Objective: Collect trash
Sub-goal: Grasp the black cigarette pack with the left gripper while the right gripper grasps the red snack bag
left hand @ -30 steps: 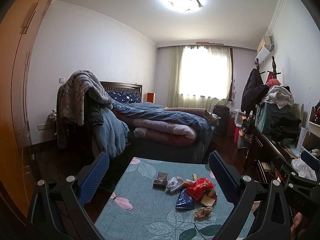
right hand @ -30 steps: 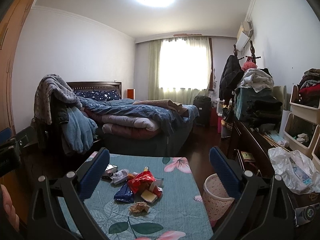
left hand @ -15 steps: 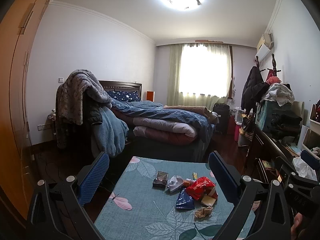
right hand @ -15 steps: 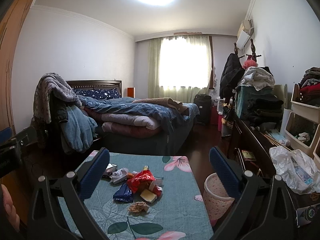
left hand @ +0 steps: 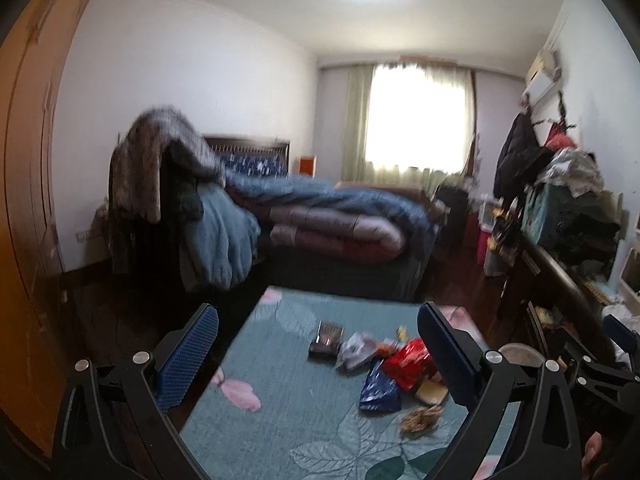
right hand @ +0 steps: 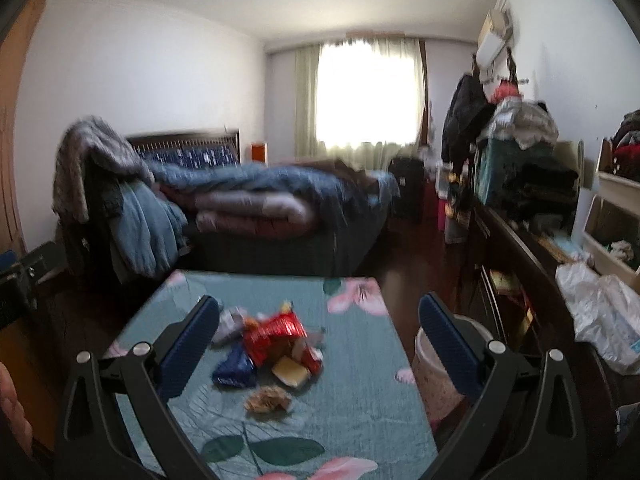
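Observation:
A pile of trash lies on a table with a teal flowered cloth [left hand: 280,412] [right hand: 360,408]: a red wrapper [left hand: 408,362] [right hand: 274,334], a blue wrapper [left hand: 378,390] [right hand: 234,368], a yellow packet [right hand: 290,372], a crumpled brown scrap [left hand: 420,416] [right hand: 267,399], a grey wrapper [left hand: 354,350] and a dark packet [left hand: 326,338]. My left gripper [left hand: 318,354] is open and empty, above the table short of the pile. My right gripper [right hand: 318,346] is open and empty, above the pile. A pink bin [right hand: 440,384] stands beside the table's right edge.
A bed [left hand: 340,232] with heaped quilts stands behind the table. A dark dresser [right hand: 520,264] with clothes and a white plastic bag [right hand: 600,312] runs along the right wall. A wooden wardrobe [left hand: 24,200] is at the left.
Both grippers have tilted down and moved forward toward the table; the trash pile looms larger and lower in both views. Both stay open.

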